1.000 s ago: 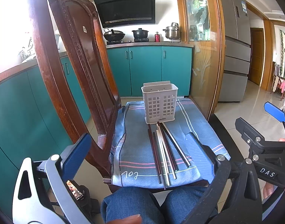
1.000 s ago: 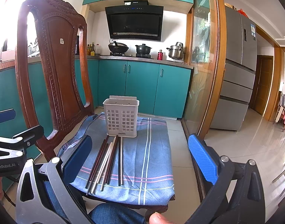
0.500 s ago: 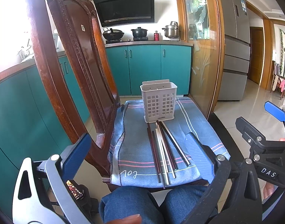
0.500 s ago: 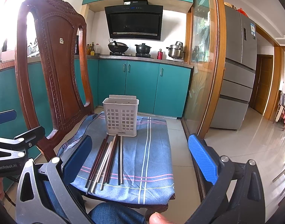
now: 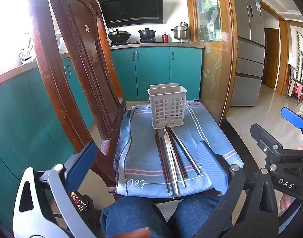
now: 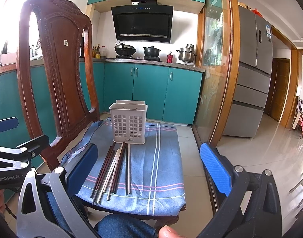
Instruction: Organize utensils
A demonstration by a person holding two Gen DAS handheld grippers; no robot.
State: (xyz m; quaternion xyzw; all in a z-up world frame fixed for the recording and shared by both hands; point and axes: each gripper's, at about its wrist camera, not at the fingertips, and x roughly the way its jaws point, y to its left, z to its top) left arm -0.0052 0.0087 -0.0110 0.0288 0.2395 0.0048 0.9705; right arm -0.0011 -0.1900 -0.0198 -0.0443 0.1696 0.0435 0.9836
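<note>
Barely anything shifts since before: our left gripper [image 5: 145, 159] and right gripper [image 6: 149, 164] hover released, short of the chopsticks [image 6: 113, 170] and white basket [image 6: 128, 122].

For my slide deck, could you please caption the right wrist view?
Open right gripper faces chopsticks before a holder.

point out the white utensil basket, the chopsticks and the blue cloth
white utensil basket [image 6: 129, 123], right wrist view, front lattice wall
chopsticks [image 6: 113, 168], right wrist view, middle of the bundle
blue cloth [image 6: 159, 158], right wrist view, bare striped area
</note>
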